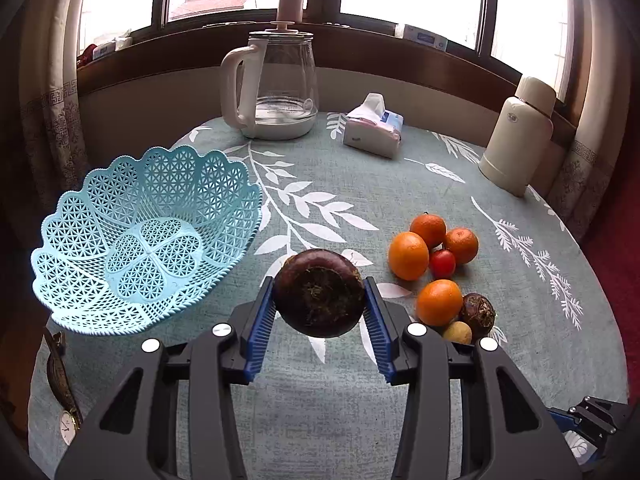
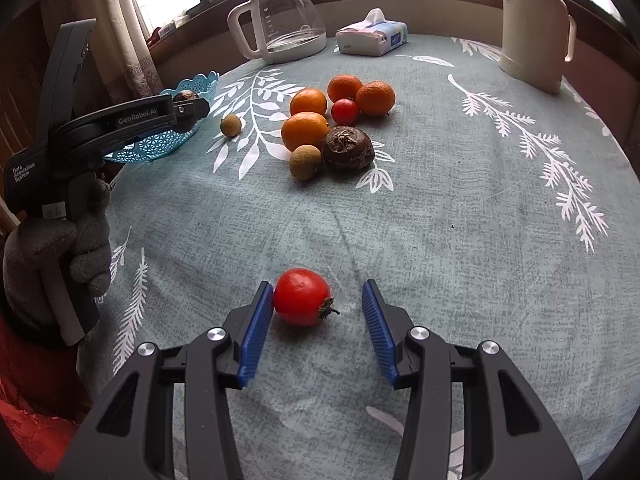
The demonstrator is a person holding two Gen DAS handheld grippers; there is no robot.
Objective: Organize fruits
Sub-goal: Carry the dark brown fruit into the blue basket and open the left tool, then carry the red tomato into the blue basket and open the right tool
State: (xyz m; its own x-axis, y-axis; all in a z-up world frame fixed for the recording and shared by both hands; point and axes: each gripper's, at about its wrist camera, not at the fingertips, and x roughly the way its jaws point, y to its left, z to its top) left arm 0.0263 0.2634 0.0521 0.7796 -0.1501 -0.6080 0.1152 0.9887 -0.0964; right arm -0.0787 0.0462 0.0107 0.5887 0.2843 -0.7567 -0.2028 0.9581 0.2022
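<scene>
Our left gripper (image 1: 319,304) has its blue pads clamped on a dark brown water chestnut (image 1: 319,293), held above the cloth-covered table (image 1: 304,400), just right of the light blue basket (image 1: 132,240), which sits at the table's left edge. From the right wrist view we see that same gripper in a grey-gloved hand (image 2: 60,264), with its tip beside the basket.

Our right gripper (image 2: 318,312) stands open around a red tomato (image 2: 302,297) lying on the near part of the table; the left pad touches the tomato, while the right pad is clear of it.

Farther off, near the table's middle, lies a cluster of fruit: three oranges (image 2: 307,102) and a fourth (image 2: 304,131), a small second tomato (image 2: 345,111), another water chestnut (image 2: 348,149) and a tan longan (image 2: 305,161) touching it. One more longan (image 2: 231,125) lies alone, between the cluster and the basket.

At the far edge stand a glass kettle (image 1: 280,84), a tissue pack (image 1: 374,128) and a cream flask (image 1: 520,136). A wristwatch (image 1: 64,396) lies at the near left.
</scene>
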